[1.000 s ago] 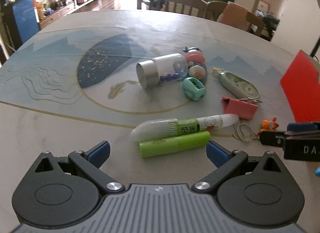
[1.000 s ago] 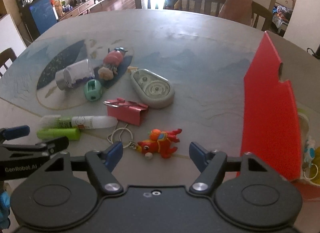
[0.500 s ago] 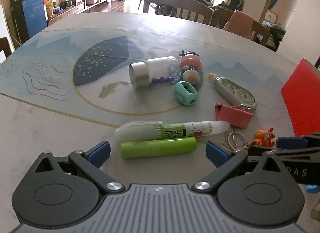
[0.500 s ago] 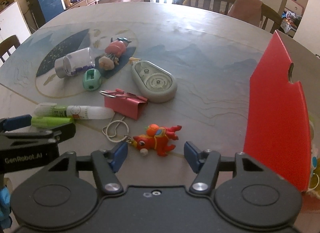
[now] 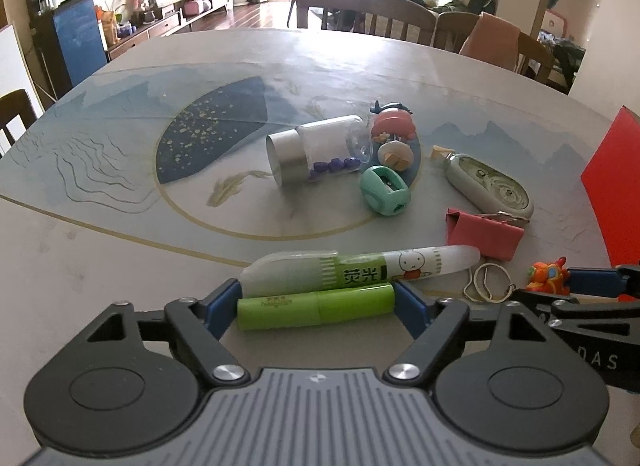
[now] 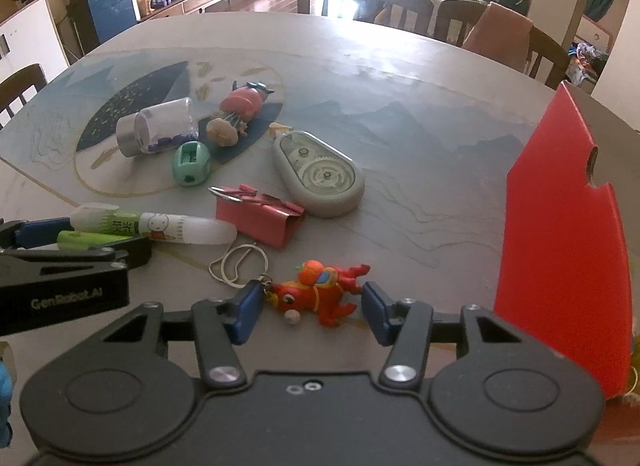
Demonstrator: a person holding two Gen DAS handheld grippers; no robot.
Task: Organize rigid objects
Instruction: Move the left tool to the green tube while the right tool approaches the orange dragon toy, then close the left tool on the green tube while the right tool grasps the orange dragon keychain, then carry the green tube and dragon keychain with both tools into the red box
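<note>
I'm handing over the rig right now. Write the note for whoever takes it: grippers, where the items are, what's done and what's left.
Left gripper: fingers closing around the green marker, which lies lengthwise between them on the table.
Right gripper: fingers closing around the red toy keychain; a gap shows on its right side.
Still loose on the table: white highlighter, pink binder clip, correction tape, teal sharpener, jar, pink figurine.
Done: nothing visibly sorted. Left: finish both grasps, then the rest.
</note>
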